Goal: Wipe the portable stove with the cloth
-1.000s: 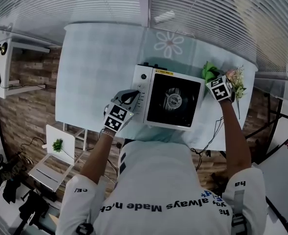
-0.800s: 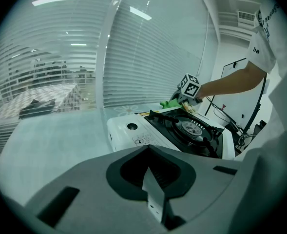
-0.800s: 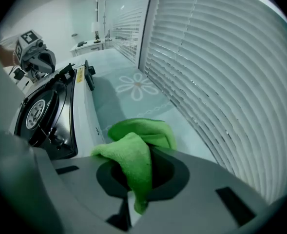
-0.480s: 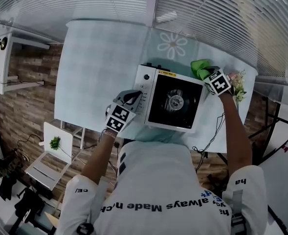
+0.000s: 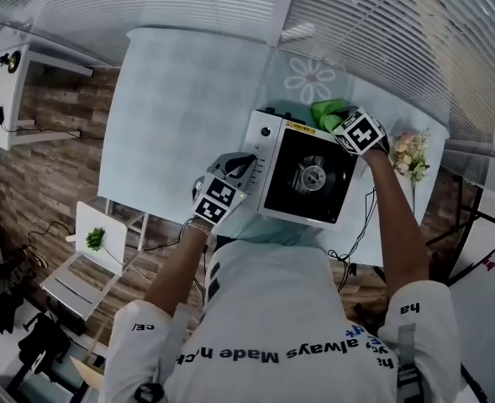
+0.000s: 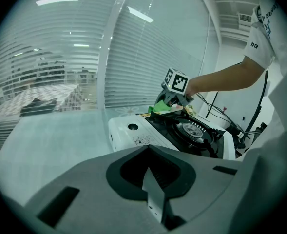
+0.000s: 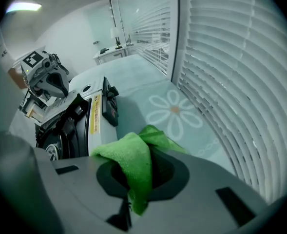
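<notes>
The right hand-held gripper (image 5: 348, 128), clamped on the green cloth (image 5: 325, 110), has the portable stove (image 5: 268, 158) just to its left. The left hand-held gripper (image 5: 239, 168) waits beside the stove, jaws together and empty. The cloth's dangling fold may snag on the burner grate (image 5: 313, 175).

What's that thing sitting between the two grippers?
The portable stove. In the head view, the left gripper is at its control-panel side, and the right gripper, holding the green cloth, is at its far corner.
</notes>
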### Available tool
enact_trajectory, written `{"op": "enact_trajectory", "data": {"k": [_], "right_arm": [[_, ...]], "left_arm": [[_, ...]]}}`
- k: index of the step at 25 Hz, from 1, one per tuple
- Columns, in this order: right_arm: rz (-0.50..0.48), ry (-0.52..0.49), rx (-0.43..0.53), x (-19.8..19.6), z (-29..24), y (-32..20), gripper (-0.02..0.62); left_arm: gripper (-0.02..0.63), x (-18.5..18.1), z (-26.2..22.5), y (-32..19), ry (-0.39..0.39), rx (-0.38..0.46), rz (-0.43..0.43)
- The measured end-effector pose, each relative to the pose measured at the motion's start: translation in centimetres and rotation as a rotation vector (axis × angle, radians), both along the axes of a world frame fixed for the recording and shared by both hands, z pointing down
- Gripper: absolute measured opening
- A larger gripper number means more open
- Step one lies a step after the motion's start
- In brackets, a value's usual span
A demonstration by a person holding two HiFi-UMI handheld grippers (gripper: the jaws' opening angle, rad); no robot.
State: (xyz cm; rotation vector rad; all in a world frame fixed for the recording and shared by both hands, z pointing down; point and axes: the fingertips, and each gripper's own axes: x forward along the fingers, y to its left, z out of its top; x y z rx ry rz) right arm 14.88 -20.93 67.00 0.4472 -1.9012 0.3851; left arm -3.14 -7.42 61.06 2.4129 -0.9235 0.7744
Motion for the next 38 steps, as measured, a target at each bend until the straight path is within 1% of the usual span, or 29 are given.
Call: {"op": "enact_trajectory", "data": {"k": [3,8,12,15,18,20,22,25,29,33,38], "right_arm": [[-0.039,0.005,-0.002,-2.0,-0.1,-0.1,0.026],[-0.054,-0.035,-0.015,-5.6,-0.2,-0.5,0.026],[-0.07,-0.03,-0.002,-6.9,-0.4,-0.5,0.026],[-0.099,-0.008,0.043,-7.1,-0.9,-0.8,0.026],[-0.089,-0.02,0.108,-7.6,-2.2,-1.7,0.026],[-0.095,-0.038,0.153,-8.7,-3.3,-2.2,0.026],[-0.116,-0.062,0.196,-10.6,-4.6,-2.6,0.026],[-0.17,-0.089,0.245,-14.2,-6.1,-3.1,0.026],[-0.275,-0.085,0.254,-19.1,-6.4,-2.6,0.026],[-0.373,-0.041,0.228,-22.7,-5.2,-1.0,0.026],[-0.485,0.044,0.164,-25.1,-2.6,1.6,0.026]], "left_arm": [[0.012,-0.1,-0.1,0.0,0.009,0.002,-0.003],[0.012,-0.1,-0.1,-0.1,0.021,0.004,-0.009],[0.012,-0.1,-0.2,-0.1,0.033,0.007,-0.018],[0.012,-0.1,-0.3,0.0,0.04,0.003,-0.02],[0.012,0.1,-0.3,0.1,0.045,0.002,-0.024],[0.012,0.3,-0.2,0.3,0.038,-0.001,-0.018],[0.012,0.3,-0.2,0.8,0.032,0.0,-0.011],[0.012,0.3,-0.6,1.7,0.022,0.011,-0.009],[0.012,0.1,-0.7,3.2,0.023,-0.004,-0.002],[0.012,-0.4,-0.2,5.0,0.026,-0.034,0.028],[0.012,-1.4,0.0,6.2,0.05,-0.053,0.026]]}}
